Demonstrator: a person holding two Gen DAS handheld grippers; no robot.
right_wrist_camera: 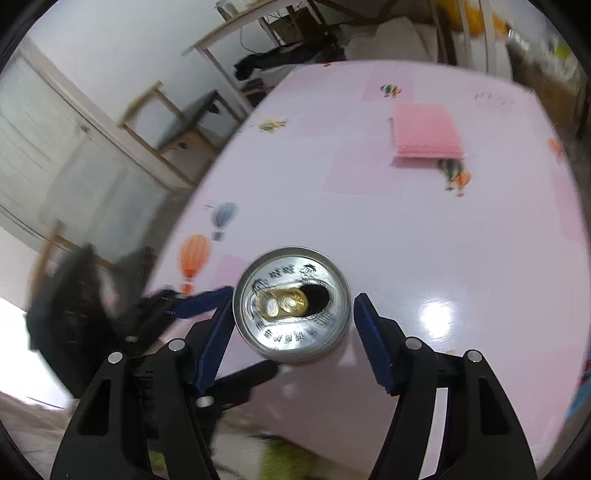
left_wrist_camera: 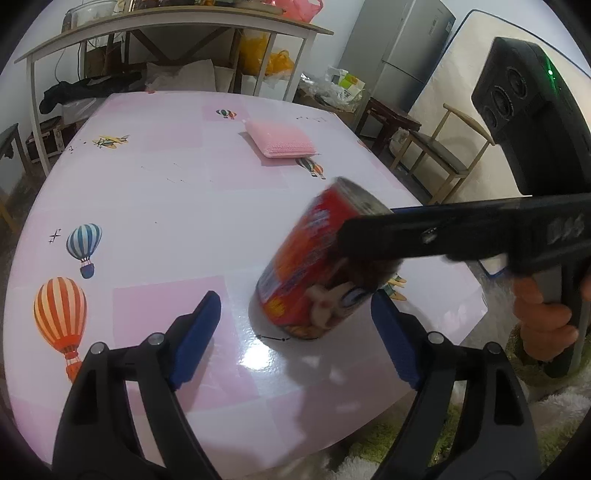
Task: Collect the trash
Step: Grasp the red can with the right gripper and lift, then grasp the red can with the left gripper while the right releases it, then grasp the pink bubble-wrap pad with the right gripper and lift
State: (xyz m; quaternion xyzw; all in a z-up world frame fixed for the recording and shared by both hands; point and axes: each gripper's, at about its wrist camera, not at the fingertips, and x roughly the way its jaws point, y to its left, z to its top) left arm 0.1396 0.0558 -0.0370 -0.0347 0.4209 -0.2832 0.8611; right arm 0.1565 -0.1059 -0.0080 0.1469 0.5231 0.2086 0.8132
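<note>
A red drink can stands tilted on the pink table, near its front right edge. In the right wrist view I look down on its silver opened top. My right gripper is open, its blue pads on either side of the can top. In the left wrist view the right gripper's black finger reaches across the can's upper side. My left gripper is open and empty, its blue pads just in front of the can. The left gripper also shows blurred in the right wrist view.
A pink sponge pad lies on the far part of the table, also seen from the right wrist. Chairs, a shelf table and a fridge stand behind. Green fluffy rug lies below the table's front edge.
</note>
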